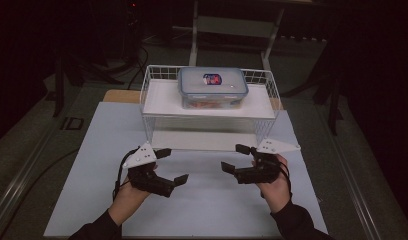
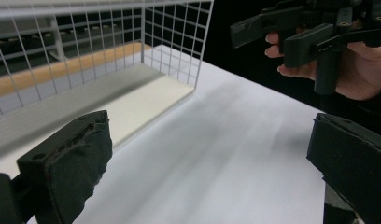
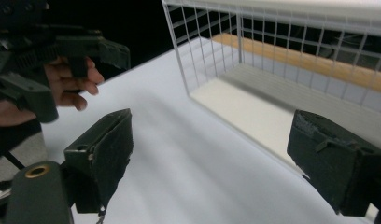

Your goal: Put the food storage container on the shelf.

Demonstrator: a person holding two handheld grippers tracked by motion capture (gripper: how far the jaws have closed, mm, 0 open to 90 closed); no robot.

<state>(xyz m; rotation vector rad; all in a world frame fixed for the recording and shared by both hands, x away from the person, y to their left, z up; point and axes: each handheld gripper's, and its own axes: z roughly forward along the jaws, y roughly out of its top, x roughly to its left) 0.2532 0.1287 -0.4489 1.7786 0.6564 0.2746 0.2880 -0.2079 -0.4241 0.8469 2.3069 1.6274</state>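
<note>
A clear lidded food container with a red and blue label sits on the top shelf of a white wire rack. In front of the rack, low over the white table mat, a person's hands hold both grippers facing each other. My left gripper is open with nothing between its jaws, and its own view has the jaws wide apart over the bare mat. My right gripper is open and empty too. The rack's lower shelf lies empty beside both.
A wooden strip runs along the table's back edge behind the rack. A pale metal frame stands farther back in the dark room. Dark floor surrounds the table, and a cable trails from the left gripper.
</note>
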